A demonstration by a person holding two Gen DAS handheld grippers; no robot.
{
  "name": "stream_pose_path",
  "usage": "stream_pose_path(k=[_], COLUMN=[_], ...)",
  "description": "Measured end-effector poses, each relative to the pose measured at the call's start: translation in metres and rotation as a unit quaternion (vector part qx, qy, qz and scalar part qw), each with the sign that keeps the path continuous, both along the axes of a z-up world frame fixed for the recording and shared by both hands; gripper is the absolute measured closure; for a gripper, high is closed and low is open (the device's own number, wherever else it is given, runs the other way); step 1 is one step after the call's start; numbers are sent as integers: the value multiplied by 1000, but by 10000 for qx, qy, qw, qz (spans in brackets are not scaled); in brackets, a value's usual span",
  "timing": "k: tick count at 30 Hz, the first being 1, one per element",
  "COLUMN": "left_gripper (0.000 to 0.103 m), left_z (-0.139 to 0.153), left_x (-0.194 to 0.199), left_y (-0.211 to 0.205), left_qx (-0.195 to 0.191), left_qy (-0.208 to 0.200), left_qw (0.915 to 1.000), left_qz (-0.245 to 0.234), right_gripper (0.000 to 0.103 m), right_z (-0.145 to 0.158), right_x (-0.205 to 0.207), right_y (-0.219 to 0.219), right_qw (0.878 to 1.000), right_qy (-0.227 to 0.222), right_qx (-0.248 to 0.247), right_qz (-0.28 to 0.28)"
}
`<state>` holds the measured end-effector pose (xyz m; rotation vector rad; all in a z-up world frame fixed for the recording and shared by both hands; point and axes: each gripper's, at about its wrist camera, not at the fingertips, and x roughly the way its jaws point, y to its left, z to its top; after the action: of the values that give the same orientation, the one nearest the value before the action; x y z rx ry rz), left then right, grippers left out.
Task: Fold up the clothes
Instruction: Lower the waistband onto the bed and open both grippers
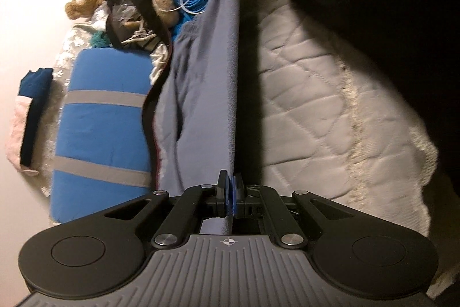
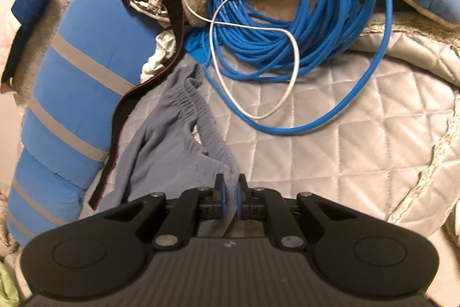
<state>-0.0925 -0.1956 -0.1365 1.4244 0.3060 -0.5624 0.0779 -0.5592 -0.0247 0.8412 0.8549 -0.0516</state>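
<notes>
Left wrist view shows the left gripper (image 1: 231, 193) pinched tight on the grey garment's (image 1: 201, 82) taut edge; the right gripper (image 2: 231, 199) clamps its waistband, just beside the blue cable (image 2: 302, 19). I'd keep both corners level, clear of that cable, before laying it flat on the quilt (image 2: 330, 140).

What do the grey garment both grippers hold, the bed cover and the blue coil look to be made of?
Grey garment: soft matte fleece or brushed knit, judging by its fuzzy nap and gathered elastic waistband. Bed cover: quilted fabric with a satin-like sheen and diamond stitching. Blue coil: glossy plastic-jacketed cable, probably network cable.
</notes>
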Motion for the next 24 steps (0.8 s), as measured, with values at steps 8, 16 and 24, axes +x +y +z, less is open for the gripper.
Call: stream_pose_path(k=[8, 16, 24], left_gripper=[96, 56, 55], left_z=[-21, 15, 53], left_x=[2, 10, 18], left_y=[19, 38, 64], left_qx=[-15, -898, -2179], left_qy=[218, 327, 442], left_qw=[9996, 9941, 9695], left_qz=[160, 512, 1033], right_gripper=[39, 41, 56], right_z=[18, 27, -2], right_x=[1, 34, 88], right_y=[14, 49, 78], right_qw=[9933, 9679, 9454], right_qy=[-252, -1054, -1204], right_qx=[-1102, -1889, -2210], right_qz=[224, 1283, 2069])
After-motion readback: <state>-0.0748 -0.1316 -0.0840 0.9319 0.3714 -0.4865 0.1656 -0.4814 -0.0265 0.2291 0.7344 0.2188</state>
